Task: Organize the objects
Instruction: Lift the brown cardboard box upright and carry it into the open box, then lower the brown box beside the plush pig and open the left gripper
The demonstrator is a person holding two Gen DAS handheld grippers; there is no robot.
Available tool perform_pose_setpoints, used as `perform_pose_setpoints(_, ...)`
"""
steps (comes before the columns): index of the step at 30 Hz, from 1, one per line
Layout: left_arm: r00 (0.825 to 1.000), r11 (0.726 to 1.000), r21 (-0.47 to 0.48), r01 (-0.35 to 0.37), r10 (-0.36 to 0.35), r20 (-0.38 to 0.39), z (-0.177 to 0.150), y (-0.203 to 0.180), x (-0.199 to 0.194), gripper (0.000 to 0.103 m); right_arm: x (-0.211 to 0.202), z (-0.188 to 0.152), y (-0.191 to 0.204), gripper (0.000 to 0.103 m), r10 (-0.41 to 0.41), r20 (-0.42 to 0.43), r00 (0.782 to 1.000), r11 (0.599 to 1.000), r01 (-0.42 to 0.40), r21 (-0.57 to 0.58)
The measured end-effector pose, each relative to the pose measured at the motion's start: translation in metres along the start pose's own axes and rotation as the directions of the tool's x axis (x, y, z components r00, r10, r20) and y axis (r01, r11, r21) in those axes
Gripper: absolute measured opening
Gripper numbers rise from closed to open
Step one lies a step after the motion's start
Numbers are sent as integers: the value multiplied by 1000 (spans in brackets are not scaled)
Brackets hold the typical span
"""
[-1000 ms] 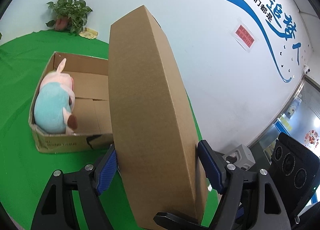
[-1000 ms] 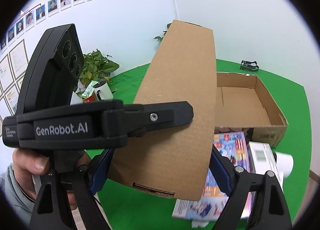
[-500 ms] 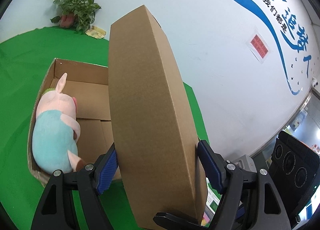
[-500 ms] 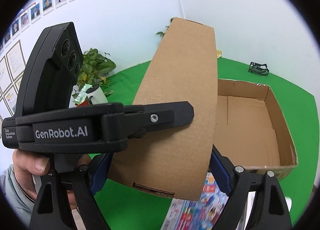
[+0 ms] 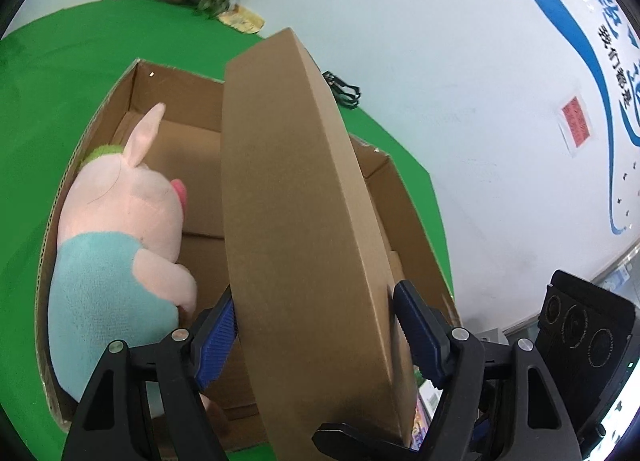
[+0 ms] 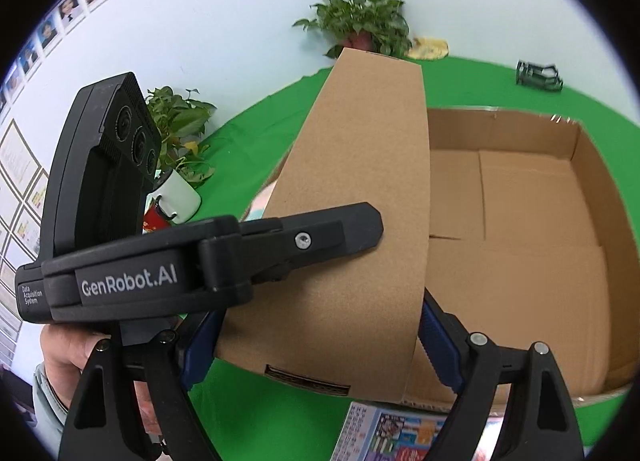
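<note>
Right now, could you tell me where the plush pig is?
In the left wrist view, the plush pig lies inside the open cardboard box, against its left wall.

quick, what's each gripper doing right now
left gripper: fingers closing on the flat cardboard box
right gripper: shut on the same box

One closed carton (image 5: pixel 296 221), one open box (image 6: pixel 560 197), one plush pig (image 5: pixel 116 237), two potted plants (image 6: pixel 360 21)
</note>
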State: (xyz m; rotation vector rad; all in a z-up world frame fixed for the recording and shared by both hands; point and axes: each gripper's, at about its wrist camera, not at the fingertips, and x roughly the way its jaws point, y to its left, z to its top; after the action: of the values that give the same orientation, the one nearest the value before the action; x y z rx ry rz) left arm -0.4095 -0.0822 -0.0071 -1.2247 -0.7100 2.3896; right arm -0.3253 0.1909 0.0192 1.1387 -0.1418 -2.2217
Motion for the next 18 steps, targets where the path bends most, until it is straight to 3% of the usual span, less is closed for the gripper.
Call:
perform_pose_setpoints(8,991,990,52,-129,130,-19,-5,-2,16,71,27,-11,-18,85,42,-45,998,998,-40,45)
perform_pose_setpoints(18,989,987,67,-144,146,-29,-11,-12,13,72,15,-23,-6,84,42,-55,998,998,-40,38)
